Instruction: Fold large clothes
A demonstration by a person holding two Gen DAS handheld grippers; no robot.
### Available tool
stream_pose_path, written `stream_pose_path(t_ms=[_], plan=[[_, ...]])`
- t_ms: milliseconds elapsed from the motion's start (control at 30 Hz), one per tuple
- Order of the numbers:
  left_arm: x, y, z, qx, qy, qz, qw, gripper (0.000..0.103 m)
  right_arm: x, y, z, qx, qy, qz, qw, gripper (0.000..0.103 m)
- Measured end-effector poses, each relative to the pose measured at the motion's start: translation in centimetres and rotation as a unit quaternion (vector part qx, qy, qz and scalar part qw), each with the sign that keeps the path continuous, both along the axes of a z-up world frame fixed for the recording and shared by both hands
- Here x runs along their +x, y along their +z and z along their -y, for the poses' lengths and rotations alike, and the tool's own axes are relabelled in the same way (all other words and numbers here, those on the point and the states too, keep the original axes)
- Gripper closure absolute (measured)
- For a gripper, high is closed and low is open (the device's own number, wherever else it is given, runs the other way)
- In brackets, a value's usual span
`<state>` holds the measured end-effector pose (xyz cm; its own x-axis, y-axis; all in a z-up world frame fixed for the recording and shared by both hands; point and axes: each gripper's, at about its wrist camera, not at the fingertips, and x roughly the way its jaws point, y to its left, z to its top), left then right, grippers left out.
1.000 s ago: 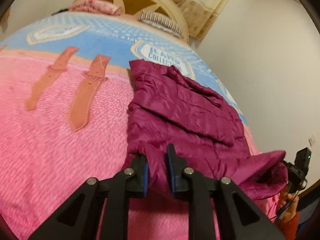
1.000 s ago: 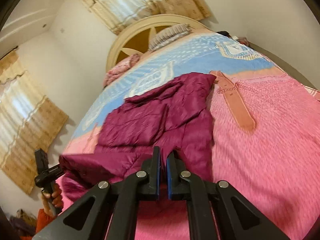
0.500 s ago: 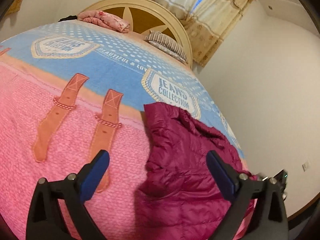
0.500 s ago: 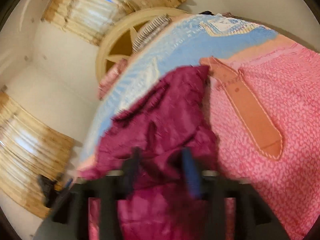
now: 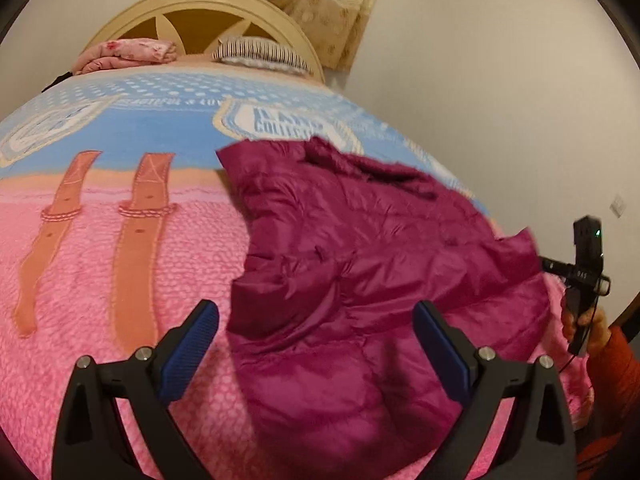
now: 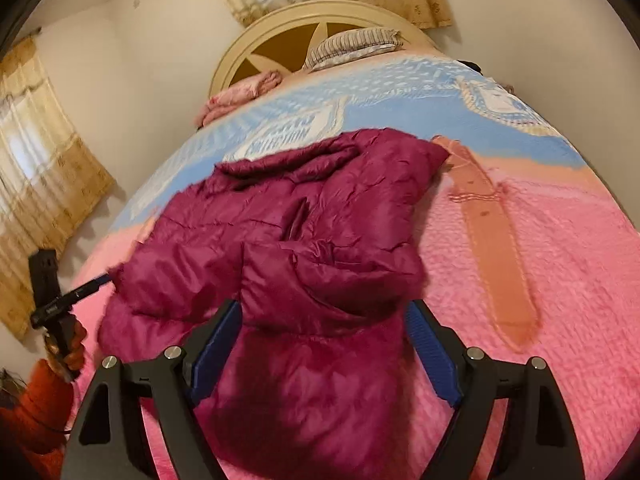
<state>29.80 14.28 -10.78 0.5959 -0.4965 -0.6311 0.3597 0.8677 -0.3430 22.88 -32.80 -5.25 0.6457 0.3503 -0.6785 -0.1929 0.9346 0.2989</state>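
A magenta puffer jacket lies crumpled on the pink and blue bedspread, its near hem towards me. My left gripper stands wide open over the jacket's near left part, pads clear of the cloth. My right gripper hovers over the near hem, its jaws still opening; the jacket lies below and between them, unpressed. In each wrist view, at the bed's side, a hand in an orange sleeve holds the other gripper.
A cream arched headboard stands at the far end, with a striped pillow and a folded pink blanket before it. Curtains hang on the left wall. The bedspread's pink half lies bare beside the jacket.
Both grippers were shut on the jacket's near hem a second ago and have let go and opened. The hem now lies on the bed. Both views have rolled more level.
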Motion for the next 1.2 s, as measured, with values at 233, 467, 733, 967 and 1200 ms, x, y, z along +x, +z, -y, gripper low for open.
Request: stream_pose_path(t_ms=[233, 467, 733, 967, 1200], plan=[[-0.1, -1.1, 2.9, 0.037, -0.014, 0.004, 0.9992, 0.027, 0.7, -2.1, -2.7, -0.064, 0.012, -0.012, 0.998, 0.082], [-3.1, 0.1, 1.7, 0.025, 0.018, 0.040, 0.9987, 0.091, -3.8, 0.5, -1.6, -0.042, -0.038, 0.047, 0.997, 0.093], [-4.8, 3.7, 0.5, 0.001, 0.068, 0.099, 0.9928, 0.093, -7.3, 6.0, -2.6, -0.073, -0.071, 0.137, 0.985, 0.093], [-2.7, 5.7, 1.0, 0.000, 0.092, 0.109, 0.9898, 0.093, -5.4, 7.2, -3.2, -0.092, -0.091, 0.150, 0.980, 0.095], [4.4, 9.0, 2.4, 0.018, 0.122, 0.117, 0.9854, 0.093, 0.7, 10.4, -2.0, -0.095, -0.096, 0.170, 0.976, 0.097]])
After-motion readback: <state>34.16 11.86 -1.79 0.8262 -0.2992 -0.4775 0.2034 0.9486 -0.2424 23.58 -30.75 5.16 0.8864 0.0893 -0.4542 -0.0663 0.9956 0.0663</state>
